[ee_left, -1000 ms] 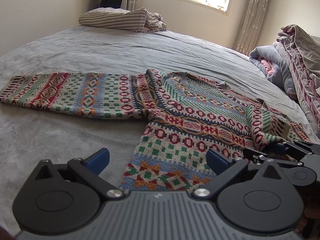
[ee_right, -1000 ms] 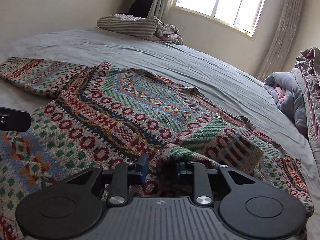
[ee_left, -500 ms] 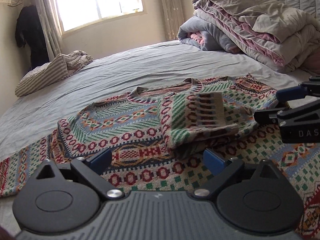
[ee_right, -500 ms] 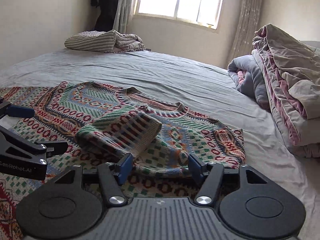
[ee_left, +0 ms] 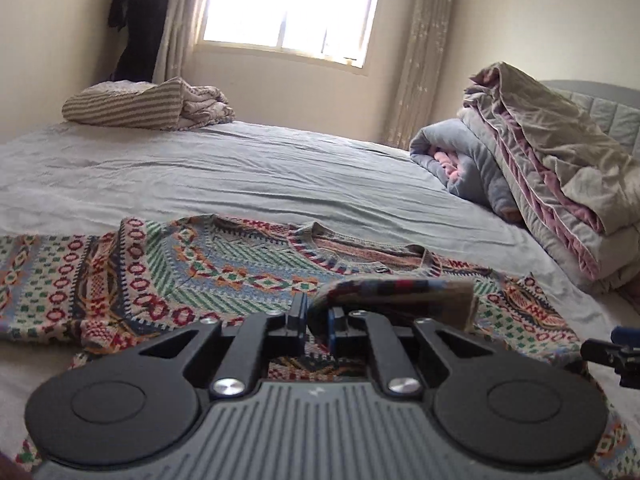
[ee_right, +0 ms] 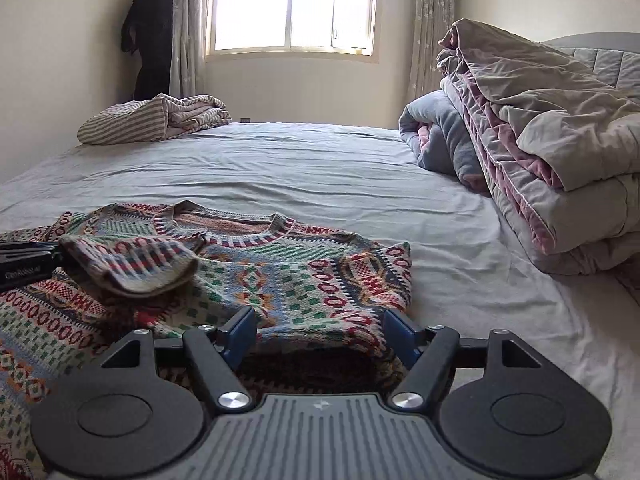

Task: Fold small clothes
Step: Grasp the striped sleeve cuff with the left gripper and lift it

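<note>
On the bed (ee_right: pixel 320 168) the sweater (ee_right: pixel 304 280) lies near, striped blanket (ee_right: pixel 152 120) far left, quilts (ee_right: pixel 540 140) right.

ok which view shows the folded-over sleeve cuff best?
Right wrist: the cuff lies whole across the sweater, its ribbed end facing the camera. Left wrist shows the cuff edge-on and blurred, with the left gripper jaws pinched on one end and hiding part of it.
</note>
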Available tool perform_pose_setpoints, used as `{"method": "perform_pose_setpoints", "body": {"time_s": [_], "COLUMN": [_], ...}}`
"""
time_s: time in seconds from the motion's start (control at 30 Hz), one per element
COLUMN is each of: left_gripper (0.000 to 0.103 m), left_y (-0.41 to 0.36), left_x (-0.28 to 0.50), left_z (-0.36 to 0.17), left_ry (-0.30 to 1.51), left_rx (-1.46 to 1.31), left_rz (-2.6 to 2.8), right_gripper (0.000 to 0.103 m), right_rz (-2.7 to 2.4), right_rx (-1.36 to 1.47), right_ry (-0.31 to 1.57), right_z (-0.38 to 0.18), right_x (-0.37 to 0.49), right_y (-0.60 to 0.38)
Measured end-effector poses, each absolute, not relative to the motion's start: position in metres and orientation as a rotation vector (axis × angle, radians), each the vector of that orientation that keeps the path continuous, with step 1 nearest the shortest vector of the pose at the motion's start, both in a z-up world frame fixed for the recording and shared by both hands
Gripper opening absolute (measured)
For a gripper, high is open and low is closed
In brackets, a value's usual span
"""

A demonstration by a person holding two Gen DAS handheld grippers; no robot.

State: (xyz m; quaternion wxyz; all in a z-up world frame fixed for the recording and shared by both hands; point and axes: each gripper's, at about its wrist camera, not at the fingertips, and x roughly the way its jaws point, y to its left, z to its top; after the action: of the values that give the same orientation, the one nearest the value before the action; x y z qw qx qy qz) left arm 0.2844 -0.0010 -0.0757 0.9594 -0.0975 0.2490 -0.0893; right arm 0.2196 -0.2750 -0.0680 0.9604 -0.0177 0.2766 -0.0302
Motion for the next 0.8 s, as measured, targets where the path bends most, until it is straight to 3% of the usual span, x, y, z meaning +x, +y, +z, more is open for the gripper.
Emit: {"method": "perform_pose_setpoints", "body": {"time_s": [0.17,0.27,0.33,0.43,0.53,0.67,0.73,0.77,0.8], "left_gripper": [0.009,0.02,0.037,0.046,0.046,0.042,0.01,0.0,0.0], "left_y": [0.059,0.082,0.09,0.094,0.091,0.09,0.092,0.092,0.091], "left_x": [0.294,0.295,0.299,0.317,0.341,0.371,0.38,0.382,0.383], "left_z": [-0.098,-0.108,-0.11,-0.108,-0.107,-0.115,-0.12,-0.121,-0.122], "left_ry": [0.637,0.639,0.629,0.618,0.646,0.717,0.735,0.75,0.753], "left_rx": [-0.4,-0.495,-0.546,-0.556,-0.516,-0.519,-0.532,-0.526,-0.523], "left_rz": [-0.085,-0.144,-0.177,-0.219,-0.236,-0.249,-0.248,-0.249,-0.25], "right_gripper": [0.072,0.072,0.072,0.072,0.071,0.07,0.069,0.066,0.064], "right_rz": [-0.121,-0.128,-0.114,-0.068,-0.05,-0.05,-0.037,-0.033,-0.031], "right_rx": [0.044,0.09,0.125,0.171,0.17,0.175,0.204,0.22,0.241], "right_ry": [0.599,0.607,0.607,0.6,0.601,0.622,0.627,0.631,0.635], "right_z": [-0.079,-0.082,-0.082,-0.079,-0.078,-0.081,-0.084,-0.087,-0.09], "right_x": [0.223,0.225,0.228,0.241,0.266,0.303,0.318,0.325,0.33], "right_y": [-0.301,-0.309,-0.312,-0.317,-0.322,-0.338,-0.348,-0.353,-0.357]}}
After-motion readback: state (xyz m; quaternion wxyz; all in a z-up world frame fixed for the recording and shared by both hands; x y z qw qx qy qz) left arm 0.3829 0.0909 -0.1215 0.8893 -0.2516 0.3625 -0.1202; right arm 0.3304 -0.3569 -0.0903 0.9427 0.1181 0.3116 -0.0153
